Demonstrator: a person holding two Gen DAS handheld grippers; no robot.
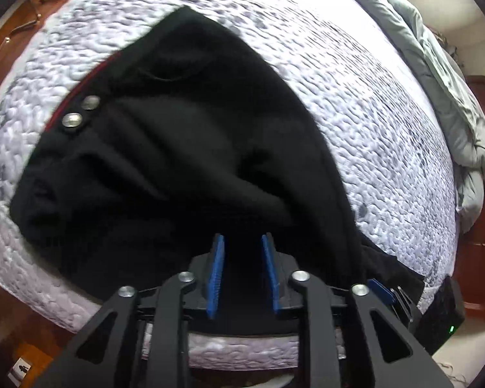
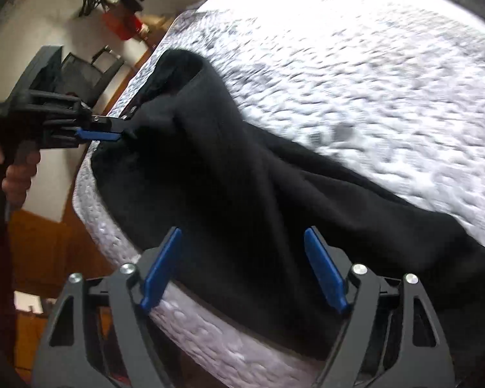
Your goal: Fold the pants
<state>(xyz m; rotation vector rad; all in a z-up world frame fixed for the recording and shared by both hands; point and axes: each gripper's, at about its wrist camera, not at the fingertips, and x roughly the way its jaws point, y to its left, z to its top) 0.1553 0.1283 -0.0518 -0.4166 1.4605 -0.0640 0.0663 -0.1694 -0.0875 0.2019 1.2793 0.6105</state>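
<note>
Pants (image 1: 177, 168) are lying bunched on the mattress (image 1: 371, 123) edge, long axis running left to right beneath me; my left tongs (image 1: 242, 274) and right tongs (image 2: 242, 268) are hovering agape, gripping nothing, left nearer the waistband.

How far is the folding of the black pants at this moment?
Done: the black pants lie on the mattress, stretched long, perhaps halved leg on leg. In hand: the left tool is at the waist edge, the right tool hovers open above the cloth; neither clearly grips. Left: smoothing the wrinkles and folding crosswise.
</note>
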